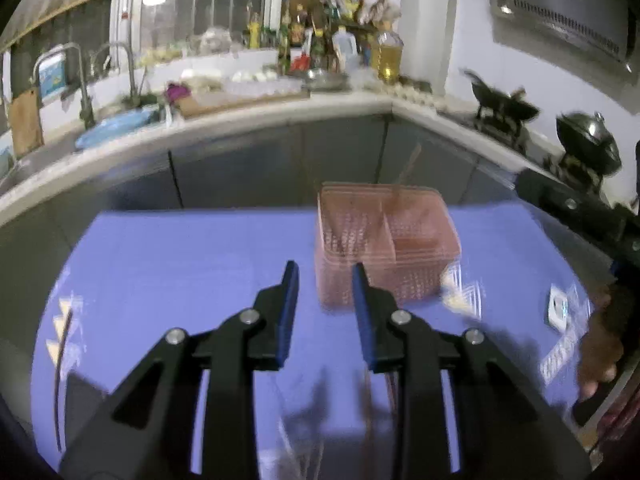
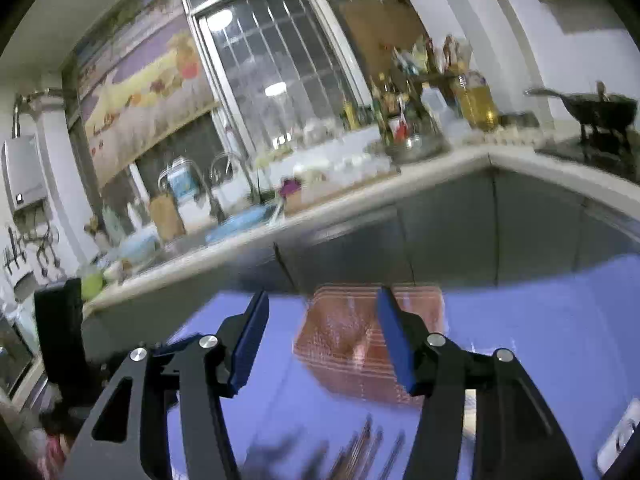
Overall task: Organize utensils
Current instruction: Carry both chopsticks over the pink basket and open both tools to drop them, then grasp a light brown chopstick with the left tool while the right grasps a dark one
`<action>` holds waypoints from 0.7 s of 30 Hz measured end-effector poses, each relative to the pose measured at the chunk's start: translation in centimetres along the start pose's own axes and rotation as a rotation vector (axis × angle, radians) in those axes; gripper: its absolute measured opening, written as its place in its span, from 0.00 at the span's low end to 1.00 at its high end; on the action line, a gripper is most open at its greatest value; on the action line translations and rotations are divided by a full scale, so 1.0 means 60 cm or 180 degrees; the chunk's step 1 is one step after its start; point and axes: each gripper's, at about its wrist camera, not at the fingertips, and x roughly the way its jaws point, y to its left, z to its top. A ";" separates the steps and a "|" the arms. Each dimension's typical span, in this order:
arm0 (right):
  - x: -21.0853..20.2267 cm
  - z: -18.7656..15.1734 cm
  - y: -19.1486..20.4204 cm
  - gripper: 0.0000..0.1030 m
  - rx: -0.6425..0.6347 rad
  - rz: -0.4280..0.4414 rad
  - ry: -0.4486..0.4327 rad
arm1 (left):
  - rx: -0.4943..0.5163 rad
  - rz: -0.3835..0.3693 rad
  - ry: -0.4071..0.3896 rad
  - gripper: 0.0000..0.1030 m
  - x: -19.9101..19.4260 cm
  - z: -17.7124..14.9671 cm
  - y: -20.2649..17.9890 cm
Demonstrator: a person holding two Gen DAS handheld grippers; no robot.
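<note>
A pink perforated utensil basket (image 1: 384, 248) with inner compartments stands on the purple table (image 1: 180, 264); a thin stick (image 1: 408, 168) leans out of its back. My left gripper (image 1: 325, 270) is open and empty, just in front of the basket's left side. My right gripper (image 2: 322, 300) is open and empty, above the table before the basket (image 2: 344, 344). Several blurred chopsticks (image 2: 368, 448) lie on the table below the right gripper. The right-hand gripper body (image 1: 580, 216) shows at the right edge of the left wrist view.
A kitchen counter (image 1: 240, 120) wraps behind the table, with a sink and taps (image 1: 88, 80), bottles (image 1: 388, 52) and woks (image 1: 500, 104). A small white object (image 1: 558, 306) lies at the table's right. A dark stick (image 1: 64, 344) lies at the table's left.
</note>
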 end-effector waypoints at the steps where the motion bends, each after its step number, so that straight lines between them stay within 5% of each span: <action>1: -0.006 -0.033 -0.003 0.54 0.0017 -0.0043 0.0139 | 0.0009 -0.0029 0.0081 0.25 0.000 -0.023 0.001; 6: 0.013 -0.188 -0.026 0.25 0.0169 -0.0386 0.0829 | 0.0108 -0.0180 0.0734 0.25 0.039 -0.160 -0.020; 9: 0.033 -0.245 -0.030 0.21 0.0279 -0.0450 0.1083 | 0.0130 -0.0240 0.1016 0.25 0.062 -0.206 -0.039; 21: 0.059 -0.290 -0.024 0.18 0.0171 -0.0563 0.1289 | 0.0465 0.0112 0.1053 0.33 0.095 -0.237 -0.084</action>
